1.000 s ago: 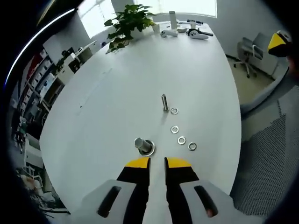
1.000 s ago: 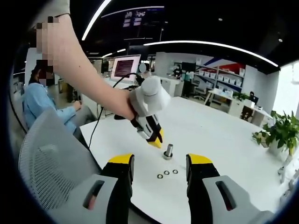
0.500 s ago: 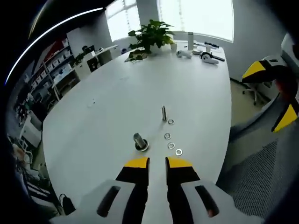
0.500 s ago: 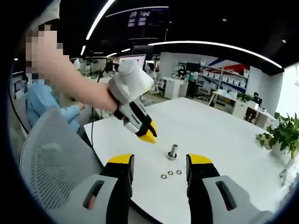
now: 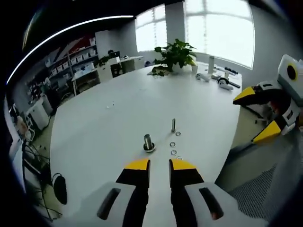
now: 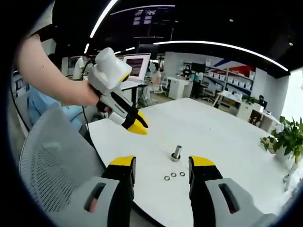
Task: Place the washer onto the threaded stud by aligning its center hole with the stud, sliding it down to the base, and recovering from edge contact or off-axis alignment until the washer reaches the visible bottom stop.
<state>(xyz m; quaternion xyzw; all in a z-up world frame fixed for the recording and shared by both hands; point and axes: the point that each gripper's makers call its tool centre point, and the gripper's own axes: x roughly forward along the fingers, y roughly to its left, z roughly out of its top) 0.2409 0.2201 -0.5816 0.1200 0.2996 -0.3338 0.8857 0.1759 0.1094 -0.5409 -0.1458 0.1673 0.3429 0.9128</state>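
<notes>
Left gripper view looks along the left gripper [image 5: 158, 164], whose yellow-tipped jaws stand nearly together with only a thin slit between them and nothing held, hovering above the near edge of a large white table [image 5: 109, 123]. Just beyond the jaw tips a short bolt with a wide base [image 5: 148, 143] stands upright, and a little farther in a thin threaded stud [image 5: 173, 125] stands upright too. A row of small washers [image 5: 173, 144] lies flat on the table between the stud and the near edge, none of them on the stud. The right gripper [image 5: 258, 115] hangs off the table's right edge, jaws spread wide. A potted plant [image 5: 174, 54] sits at the far end of the table. In the right gripper view the right gripper [image 6: 162, 169] has its jaws parted and bare over the table edge, three washers [image 6: 174, 175] lying between them, while the left gripper [image 6: 135, 125] is held by a hand [image 6: 90, 97] above a mesh chair [image 6: 52, 161].
</notes>
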